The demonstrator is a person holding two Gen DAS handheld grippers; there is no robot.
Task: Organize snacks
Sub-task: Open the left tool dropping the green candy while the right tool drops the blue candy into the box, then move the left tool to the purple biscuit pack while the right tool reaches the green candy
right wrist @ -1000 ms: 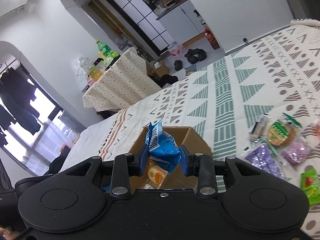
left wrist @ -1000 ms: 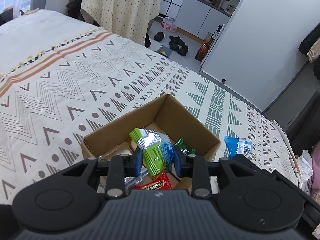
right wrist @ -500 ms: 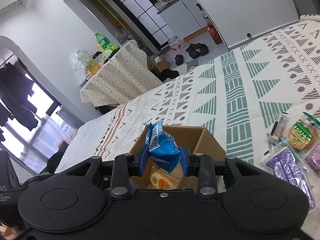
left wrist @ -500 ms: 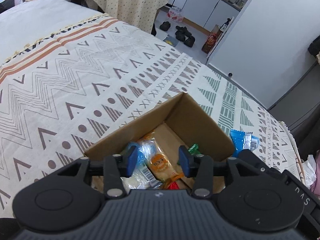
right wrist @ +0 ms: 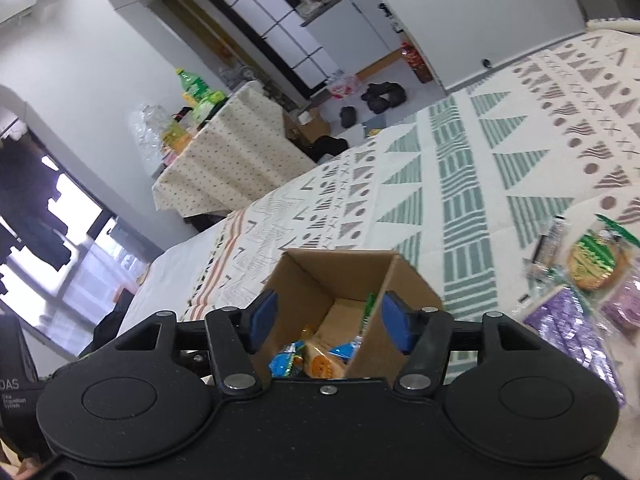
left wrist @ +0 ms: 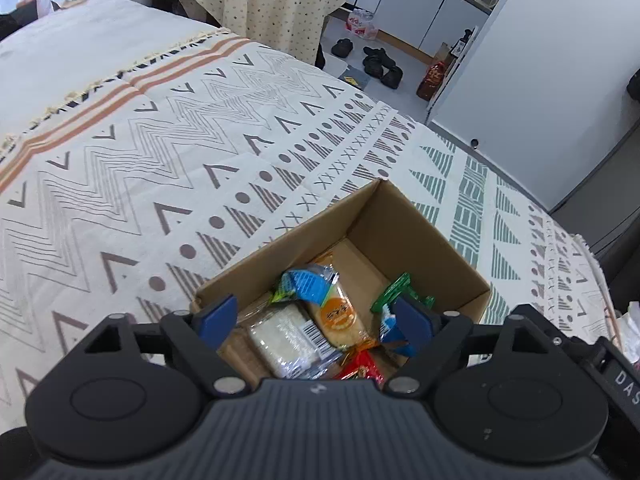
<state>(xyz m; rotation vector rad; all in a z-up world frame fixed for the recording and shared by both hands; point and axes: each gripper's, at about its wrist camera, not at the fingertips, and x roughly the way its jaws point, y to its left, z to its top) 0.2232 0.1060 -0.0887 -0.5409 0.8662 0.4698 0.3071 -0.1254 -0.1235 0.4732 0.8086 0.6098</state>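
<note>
Cardboard is what the left wrist view looks down into: an open cardboard box (left wrist: pixel 404 232) on the patterned bedspread (left wrist: pixel 140 168), with the left claw (left wrist: pixel 316 316) hovering over its near end, jaws wide apart and empty. Inside lie a pale rice cracker pack (left wrist: pixel 280 332), an orange-labelled pastry (left wrist: pixel 338 314) with a blue-ended wrapper, a green packet (left wrist: pixel 396 286) and a red packet (left wrist: pixel 362 368). The pile sits toward the near end, so I judge that further drops there could heap up and slide over the low wall.

From the right wrist view, the right claw (right wrist: pixel 330 320) also stands apart and empty above the same box, its right pad close to the box's corner wall. Lowering it carelessly could nudge or tip the light carton. Off to the right on the bedspread wait loose snacks: a purple packet (right wrist: pixel 568 320) and a green round biscuit pack (right wrist: pixel 596 260), blurred, still to be collected.
</note>
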